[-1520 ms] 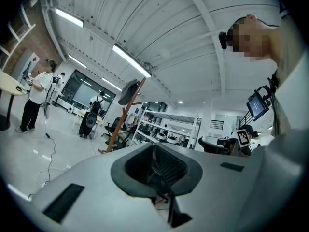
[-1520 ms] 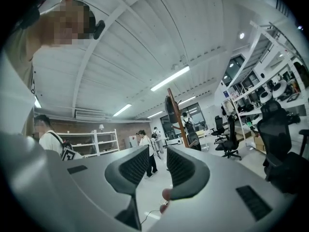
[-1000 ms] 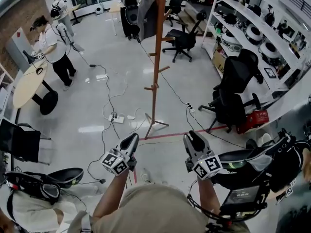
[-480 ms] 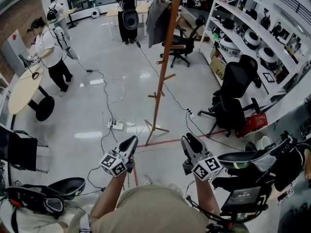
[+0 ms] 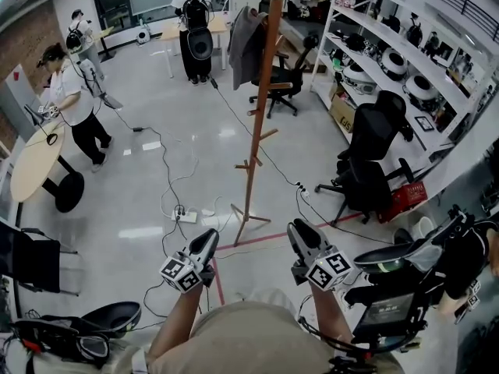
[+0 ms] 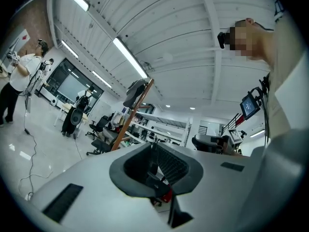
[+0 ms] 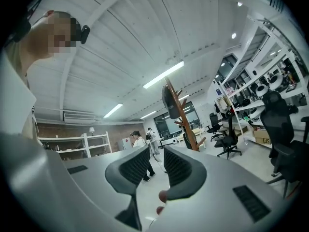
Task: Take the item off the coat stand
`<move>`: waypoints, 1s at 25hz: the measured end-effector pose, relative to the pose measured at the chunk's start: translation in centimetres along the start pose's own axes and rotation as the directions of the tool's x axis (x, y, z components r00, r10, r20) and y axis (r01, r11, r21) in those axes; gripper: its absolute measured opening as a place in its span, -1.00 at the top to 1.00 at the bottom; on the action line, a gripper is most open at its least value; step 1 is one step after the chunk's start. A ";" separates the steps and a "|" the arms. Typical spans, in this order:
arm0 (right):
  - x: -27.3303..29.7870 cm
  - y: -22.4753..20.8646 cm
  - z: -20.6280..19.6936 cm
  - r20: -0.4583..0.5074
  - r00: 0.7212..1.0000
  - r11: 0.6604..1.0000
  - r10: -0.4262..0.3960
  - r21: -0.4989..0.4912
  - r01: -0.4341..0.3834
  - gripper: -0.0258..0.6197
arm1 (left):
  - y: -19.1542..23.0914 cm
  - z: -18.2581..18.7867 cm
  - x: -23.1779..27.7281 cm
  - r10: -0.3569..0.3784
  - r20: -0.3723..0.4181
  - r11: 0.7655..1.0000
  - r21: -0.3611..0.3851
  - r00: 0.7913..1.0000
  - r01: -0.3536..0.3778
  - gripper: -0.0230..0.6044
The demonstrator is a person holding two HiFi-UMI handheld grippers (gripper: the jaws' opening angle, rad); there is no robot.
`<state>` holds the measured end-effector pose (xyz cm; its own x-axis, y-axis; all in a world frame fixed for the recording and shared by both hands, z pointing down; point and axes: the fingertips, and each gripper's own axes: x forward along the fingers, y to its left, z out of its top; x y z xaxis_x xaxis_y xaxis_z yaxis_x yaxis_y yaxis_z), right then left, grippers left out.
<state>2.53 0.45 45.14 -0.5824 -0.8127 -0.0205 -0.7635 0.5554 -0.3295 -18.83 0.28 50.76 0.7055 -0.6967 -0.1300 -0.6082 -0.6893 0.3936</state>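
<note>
Grey garment [image 5: 243,44] on far wooden coat stand [image 5: 258,115] | approach step, we judge | left gripper [image 5: 207,238] pressed together, right gripper [image 5: 299,232] spread, empty | next: we step closer, reach up.

Wooden coat stand [image 5: 258,115], grey cloth garment [image 5: 245,44] (glossy floor [image 5: 132,181])

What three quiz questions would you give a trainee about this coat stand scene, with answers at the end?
1. True or false: the grey garment hangs near the top of the coat stand.
2. The right gripper is: A) open and empty, B) shut on the garment, C) shut on a cable.
3. Fill in: the left gripper has its jaws ____.

Key: 1 true; 2 A; 3 shut.
</note>
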 end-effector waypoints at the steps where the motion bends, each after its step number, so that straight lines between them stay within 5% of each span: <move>1: 0.1 0.0 0.0 -0.001 1.000 1.000 0.007 -0.001 -0.007 0.62 | 0.0 0.0 0.1 -0.007 0.005 1.000 0.004 1.000 0.007 0.85; 4: 0.5 -0.1 -0.1 -0.001 1.000 1.000 0.023 -0.012 -0.023 0.62 | -0.2 -0.1 0.8 -0.013 0.003 1.000 0.009 1.000 0.013 0.81; 9: 1.4 -0.6 0.3 0.006 0.998 0.998 0.070 -0.001 -0.070 0.62 | -0.4 -0.1 1.9 0.012 -0.015 1.000 0.010 1.000 -0.012 0.47; 15: 2.2 -3.2 0.4 -0.029 0.991 0.991 0.129 0.051 -0.127 0.62 | 0.0 -1.1 3.6 0.043 0.002 0.999 -0.022 0.999 -0.043 0.46; 25: 3.6 -6.1 3.0 -0.084 0.979 0.981 0.188 -0.042 -0.192 0.62 | -2.1 0.8 9.9 0.079 0.017 0.996 0.032 0.997 -0.080 0.46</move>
<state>5.92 -6.33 44.24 -0.7369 -0.6760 -0.0023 -0.6485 0.7079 -0.2796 -10.90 -5.33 47.90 0.6488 -0.7524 -0.1139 -0.6740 -0.6376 0.3730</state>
